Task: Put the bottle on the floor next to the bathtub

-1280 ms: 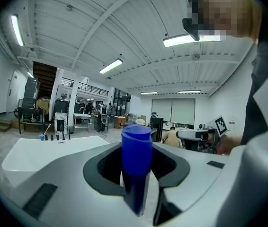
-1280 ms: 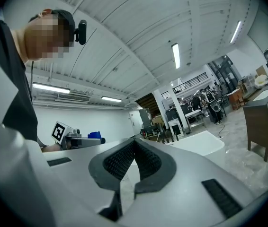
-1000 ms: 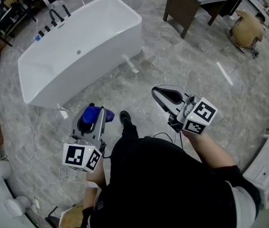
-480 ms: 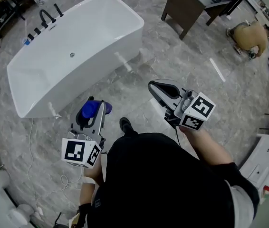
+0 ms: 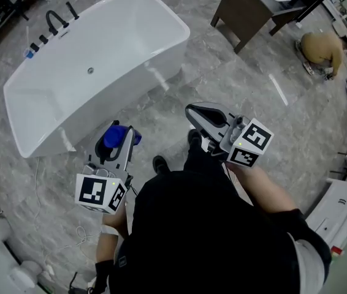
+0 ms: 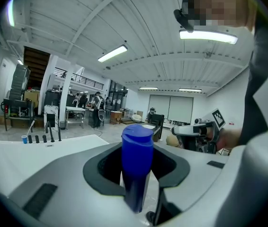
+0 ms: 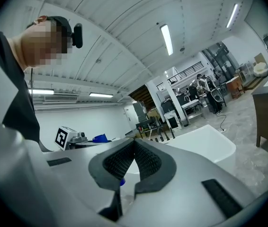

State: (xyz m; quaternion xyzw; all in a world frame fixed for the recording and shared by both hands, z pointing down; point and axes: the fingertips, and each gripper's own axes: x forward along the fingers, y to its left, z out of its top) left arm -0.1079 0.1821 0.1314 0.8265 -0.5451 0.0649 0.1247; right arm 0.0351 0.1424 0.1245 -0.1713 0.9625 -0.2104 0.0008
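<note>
The bottle (image 6: 137, 160) is clamped in the left gripper (image 5: 119, 139); the right gripper (image 5: 193, 111) is clenched empty. Bare floor (image 5: 161, 115) is seen before the tub's (image 5: 143, 72) edge at 11 o'clock.

Grey marble floor (image 5: 235, 78); dark wooden cabinet (image 5: 244, 11); ceiling strip lights (image 6: 112, 53).
</note>
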